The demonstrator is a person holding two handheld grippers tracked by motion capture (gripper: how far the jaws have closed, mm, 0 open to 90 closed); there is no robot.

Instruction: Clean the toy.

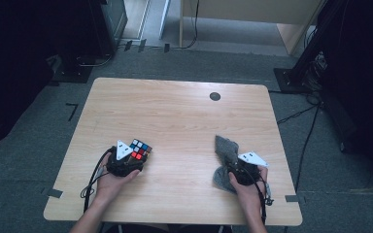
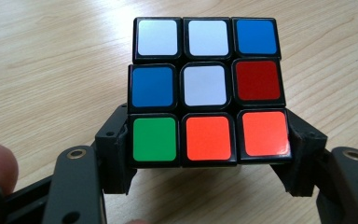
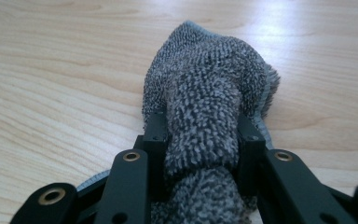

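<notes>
A scrambled puzzle cube (image 1: 140,148) with white, blue, red, orange and green stickers (image 2: 205,88) sits at the table's front left. My left gripper (image 1: 136,156) is shut on it, its jaws clamping the cube's lower row from both sides (image 2: 207,156). A grey terry cloth (image 1: 225,146) lies bunched at the front right. My right gripper (image 1: 233,164) is shut on a thick fold of the cloth (image 3: 205,79), which bulges up between its jaws (image 3: 200,142) while the rest drapes onto the wood.
The light wooden table (image 1: 175,111) has a small black round cap (image 1: 215,96) near its far edge. Grey carpet surrounds it, with cables (image 1: 301,114) on the right and dark stands and furniture at both back corners.
</notes>
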